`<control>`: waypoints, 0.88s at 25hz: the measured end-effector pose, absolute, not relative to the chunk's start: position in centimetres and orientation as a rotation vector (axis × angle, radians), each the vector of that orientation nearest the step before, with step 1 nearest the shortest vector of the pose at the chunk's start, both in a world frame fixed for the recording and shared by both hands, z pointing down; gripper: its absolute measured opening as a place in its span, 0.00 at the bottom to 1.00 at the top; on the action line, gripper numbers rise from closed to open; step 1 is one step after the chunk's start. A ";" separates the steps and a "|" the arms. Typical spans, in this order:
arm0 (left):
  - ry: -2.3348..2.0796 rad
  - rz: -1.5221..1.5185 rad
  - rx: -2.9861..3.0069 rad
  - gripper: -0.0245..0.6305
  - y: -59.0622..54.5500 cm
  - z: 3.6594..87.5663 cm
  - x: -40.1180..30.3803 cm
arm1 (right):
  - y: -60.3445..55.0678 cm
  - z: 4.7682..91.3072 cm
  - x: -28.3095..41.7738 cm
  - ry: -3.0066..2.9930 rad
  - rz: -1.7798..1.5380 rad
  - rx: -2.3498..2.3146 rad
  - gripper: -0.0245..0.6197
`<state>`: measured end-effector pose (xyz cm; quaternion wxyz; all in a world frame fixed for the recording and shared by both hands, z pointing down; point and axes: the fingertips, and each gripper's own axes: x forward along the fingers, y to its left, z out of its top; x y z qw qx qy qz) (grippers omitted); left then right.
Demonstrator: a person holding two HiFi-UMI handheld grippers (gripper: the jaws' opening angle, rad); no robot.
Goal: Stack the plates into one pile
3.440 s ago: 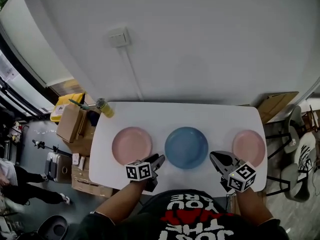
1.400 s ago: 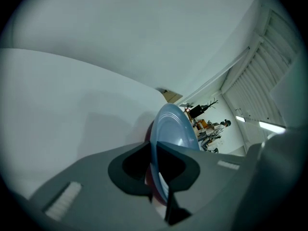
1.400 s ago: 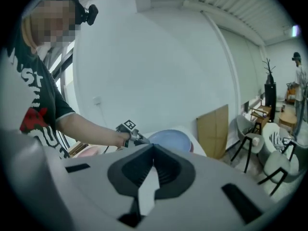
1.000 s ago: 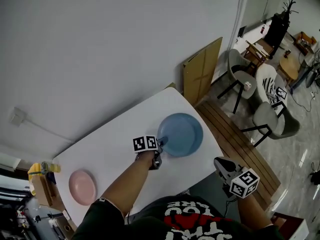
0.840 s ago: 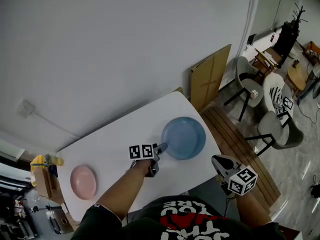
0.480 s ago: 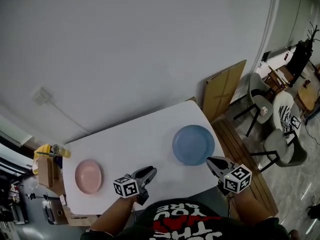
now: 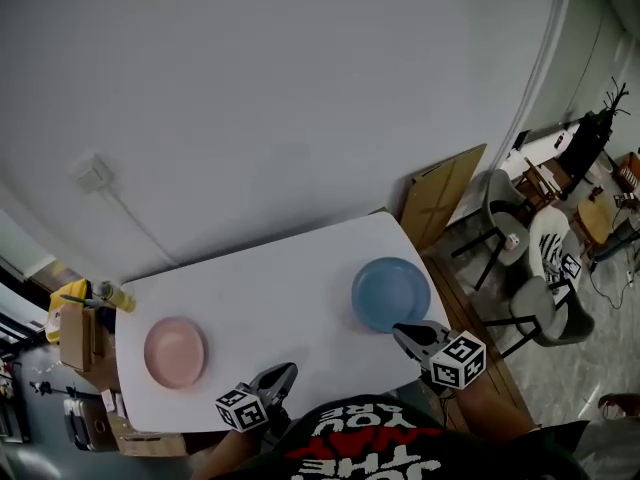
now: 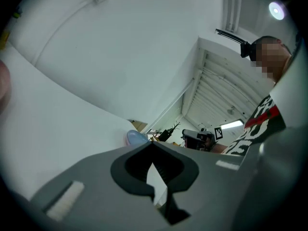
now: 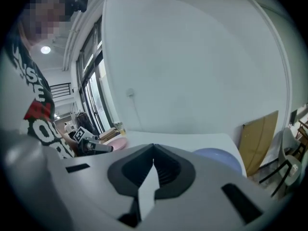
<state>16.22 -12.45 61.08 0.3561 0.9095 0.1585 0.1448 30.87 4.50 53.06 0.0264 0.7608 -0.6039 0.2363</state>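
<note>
On the white counter (image 7: 270, 298) the pink plate (image 7: 175, 353) lies at 9 o'clock and the blue plate (image 7: 390, 293) well apart at 3 o'clock, with the left gripper (image 7: 288, 371), fingers just closed together on nothing, at the 6 o'clock edge, and the right gripper (image 7: 402, 331), fingers also together and empty, just beside the blue plate.

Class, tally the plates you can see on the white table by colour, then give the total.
Pink plate: 1
Blue plate: 1
Total: 2 plates in view on the white table
</note>
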 end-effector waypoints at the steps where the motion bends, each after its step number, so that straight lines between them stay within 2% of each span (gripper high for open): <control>1: 0.407 0.360 2.356 0.05 -12.2 60.7 16.1 | 4.6 52.8 30.8 -1.874 0.722 2.338 0.04; 11: 0.212 0.277 2.427 0.05 -6.3 58.9 22.7 | 10.4 51.1 39.3 -2.047 0.611 2.266 0.04; 17: 0.019 0.400 2.380 0.05 2.0 61.2 29.3 | 17.9 50.6 44.9 -2.135 0.582 2.167 0.04; 22: -0.063 0.504 2.382 0.05 4.2 62.9 32.3 | 20.5 51.3 46.6 -2.171 0.609 2.097 0.04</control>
